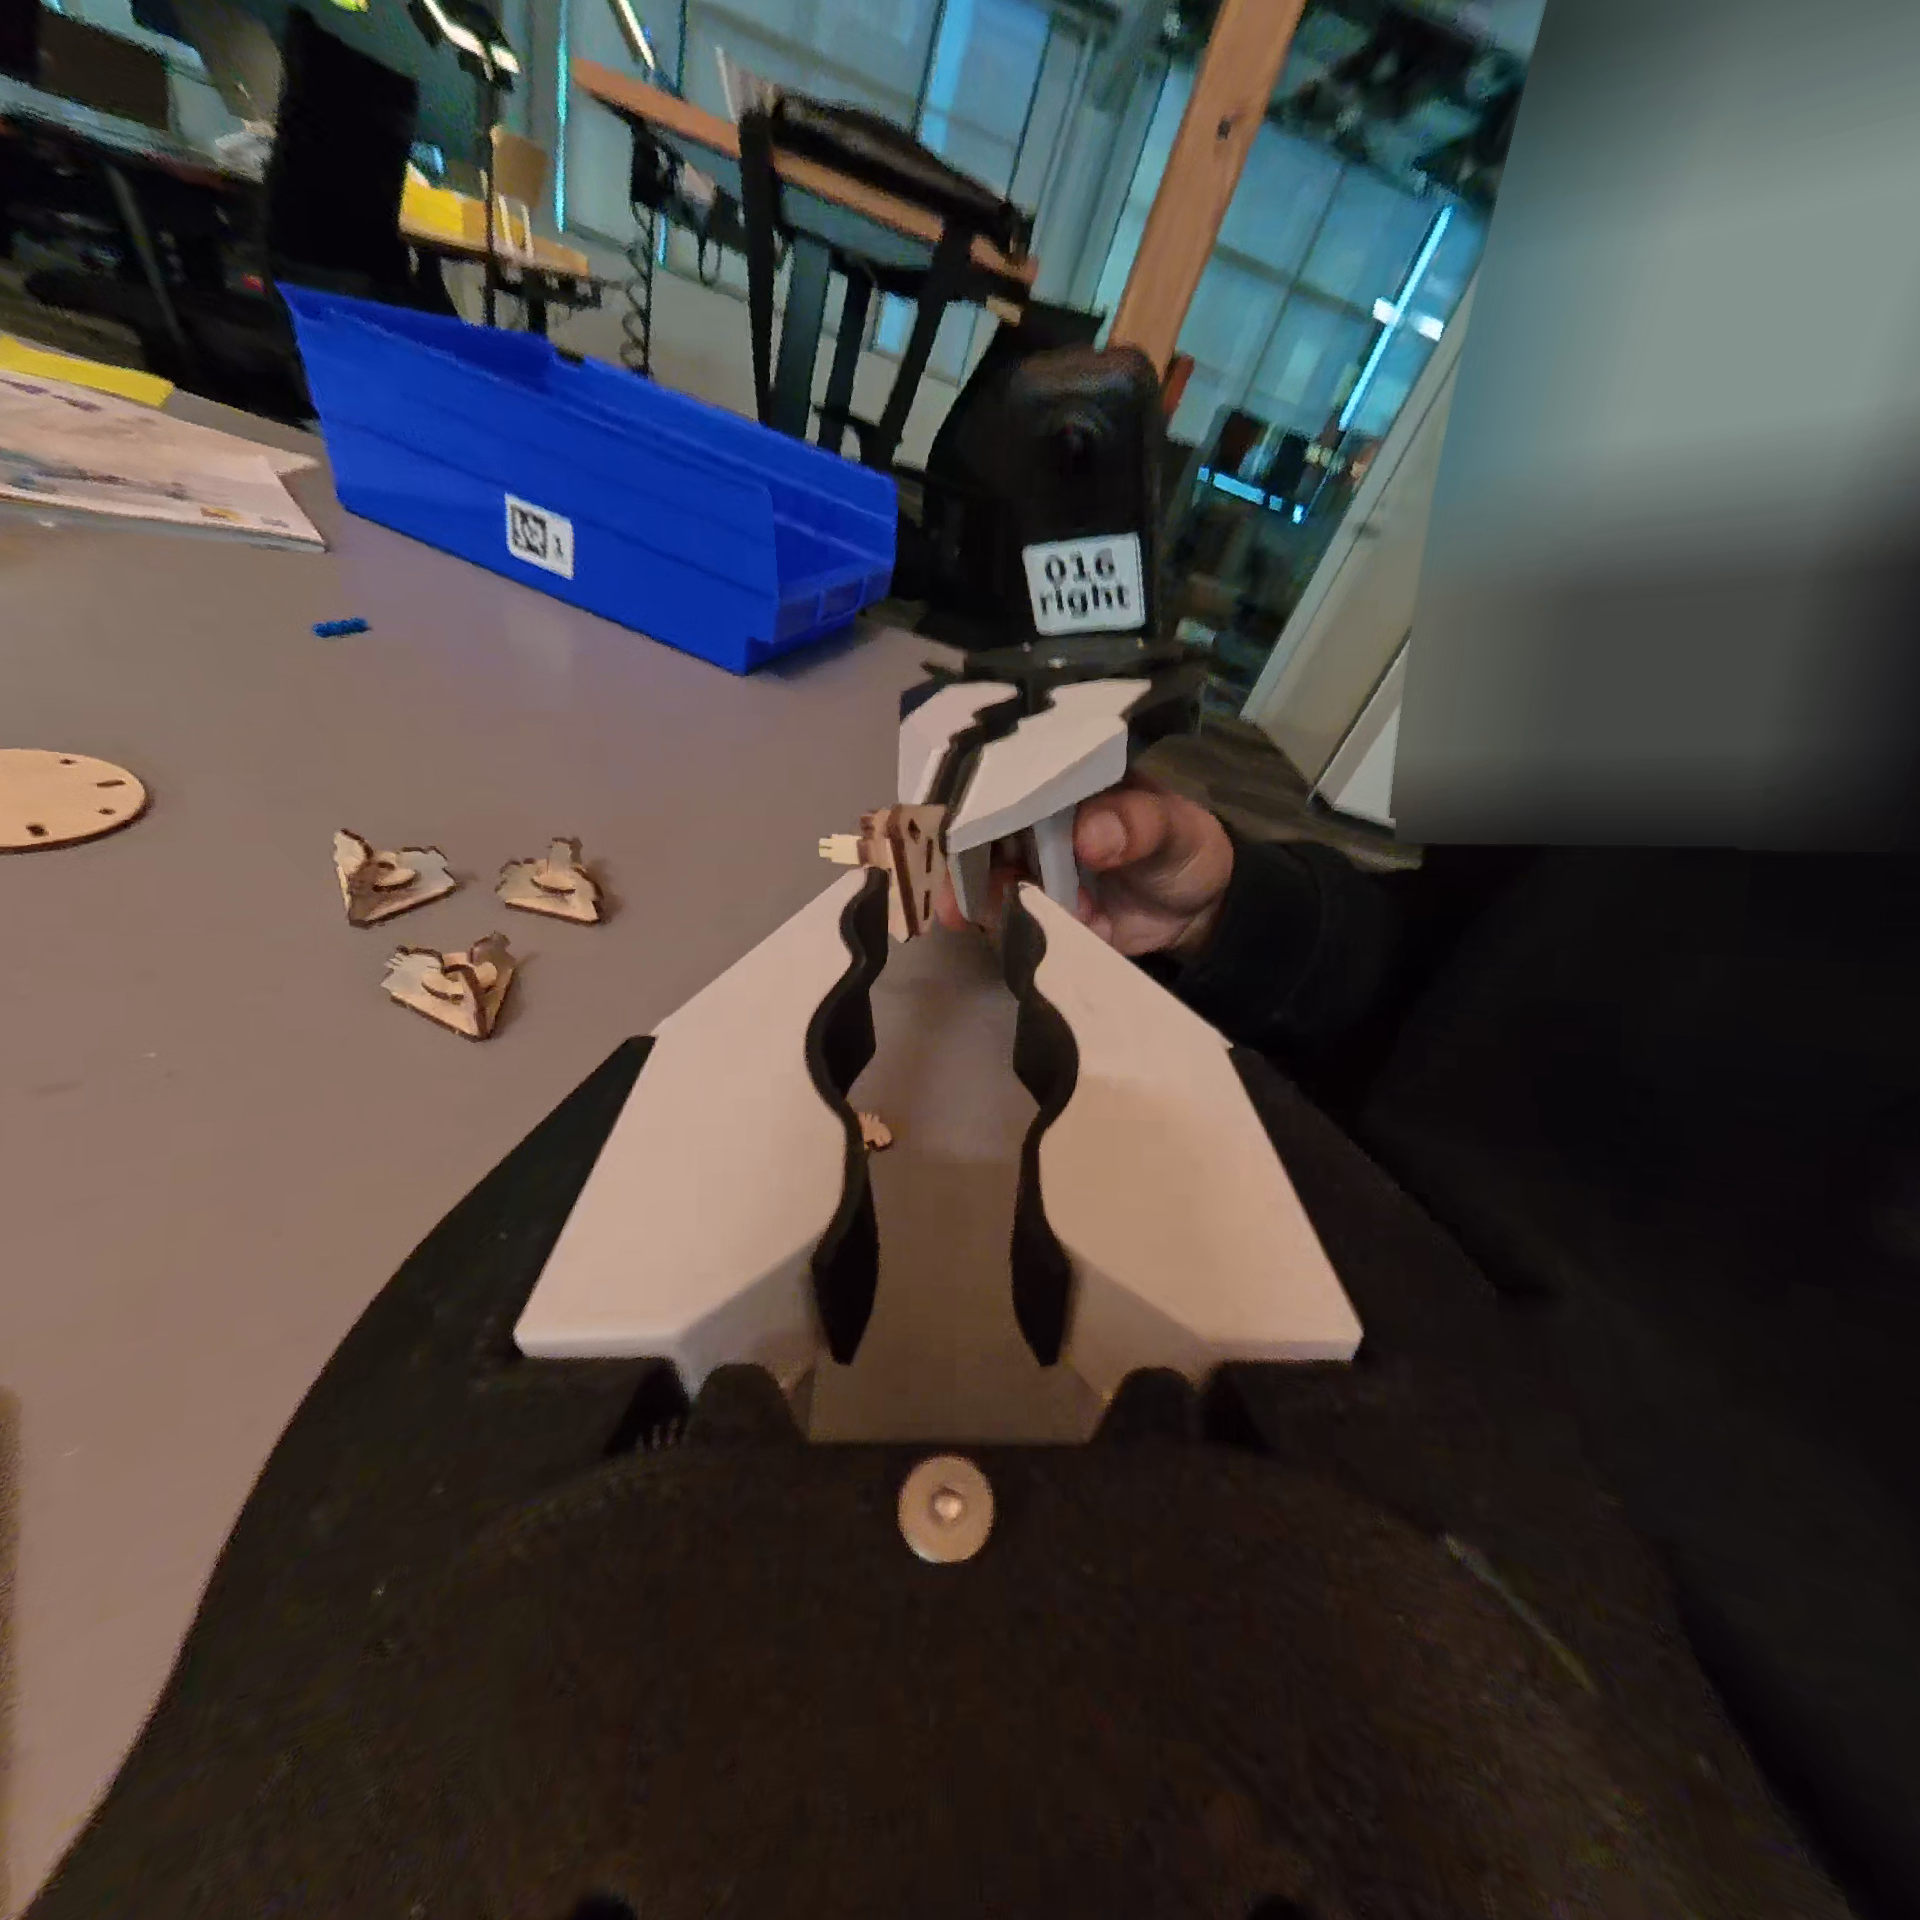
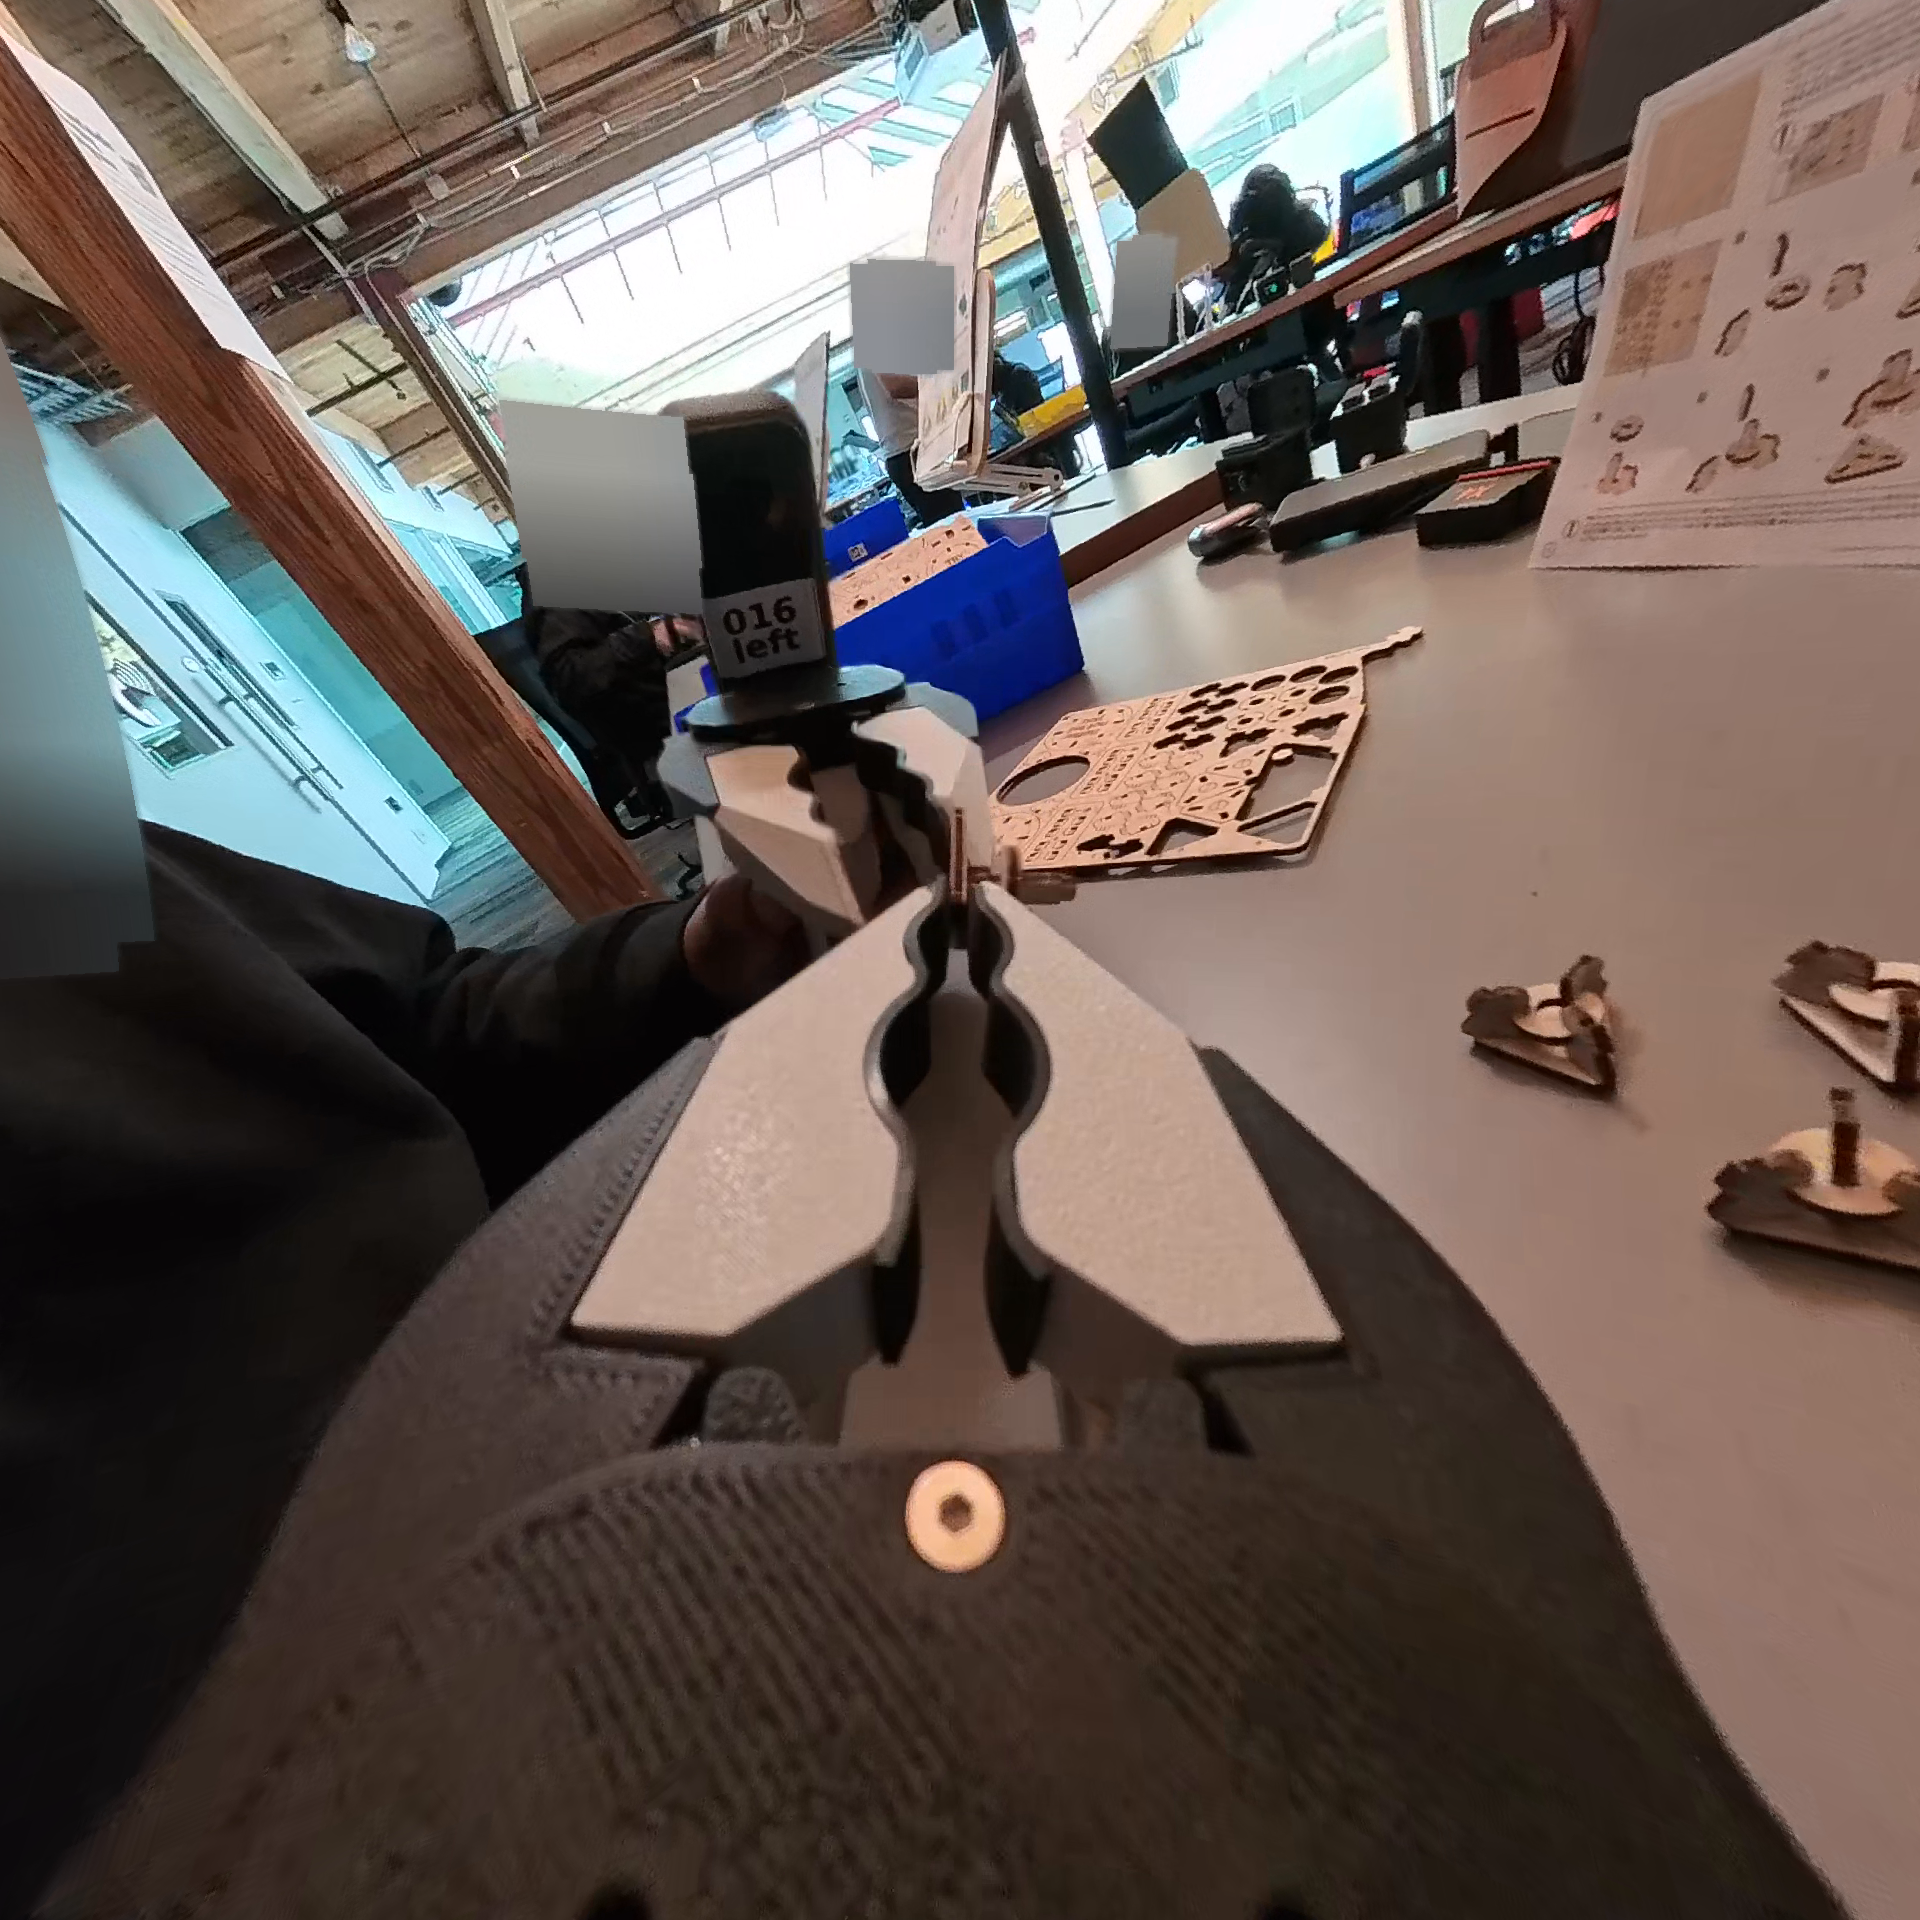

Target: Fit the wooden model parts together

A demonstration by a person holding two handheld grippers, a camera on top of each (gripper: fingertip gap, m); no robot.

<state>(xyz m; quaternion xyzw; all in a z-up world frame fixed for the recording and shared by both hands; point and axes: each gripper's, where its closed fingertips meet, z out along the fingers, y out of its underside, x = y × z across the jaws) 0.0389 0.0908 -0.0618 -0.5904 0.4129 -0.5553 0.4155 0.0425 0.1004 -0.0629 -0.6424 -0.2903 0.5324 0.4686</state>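
We are seeing three small wooden assemblies lying finished on the grey desk, left of both tools. Near them, our left tongs are standing parted with nothing between the pads. Just beyond, our right tongs are pinching a flat wooden piece edge-on, a small peg sticking out of it, so this one looks like it is still being put together. We are holding both tools above the desk edge, tips almost meeting, a hand gripping each handle.
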